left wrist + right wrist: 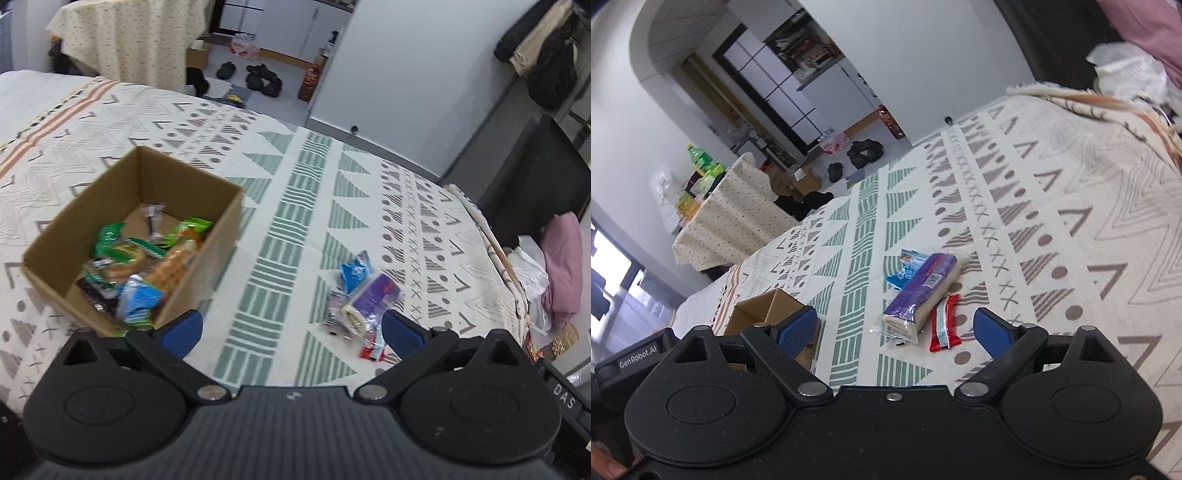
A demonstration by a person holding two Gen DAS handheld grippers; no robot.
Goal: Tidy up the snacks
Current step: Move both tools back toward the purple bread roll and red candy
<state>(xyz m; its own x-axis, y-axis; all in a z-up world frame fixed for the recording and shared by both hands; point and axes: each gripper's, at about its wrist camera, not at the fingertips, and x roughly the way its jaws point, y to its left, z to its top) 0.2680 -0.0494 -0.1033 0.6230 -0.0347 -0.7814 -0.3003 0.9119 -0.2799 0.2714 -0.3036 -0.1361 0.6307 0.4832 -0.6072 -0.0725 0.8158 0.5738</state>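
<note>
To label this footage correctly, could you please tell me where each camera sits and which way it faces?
Left wrist: on the left claw, tilted down at the patterned bedspread, cardboard box left; its open blue fingers show.
Right wrist: on the right claw, rolled, facing the purple packet and red wrapper; open fingers show.
Shared: bedspread, box, purple packet, blue packet.

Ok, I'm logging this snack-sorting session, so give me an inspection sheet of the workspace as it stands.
Surface: bed with patterned bedspread, flat.
Job's things: cardboard box open, partly filled with snack packets; loose on the spread are a purple packet, a blue packet and a red packet.
Clutter: nothing seen on the spread.
Grippers: left gripper open, empty; right gripper open, empty, pointed at the loose packets.
Cables: nothing seen.
Surroundings: shoes on the floor, covered table, pink cloth beside the bed.
</note>
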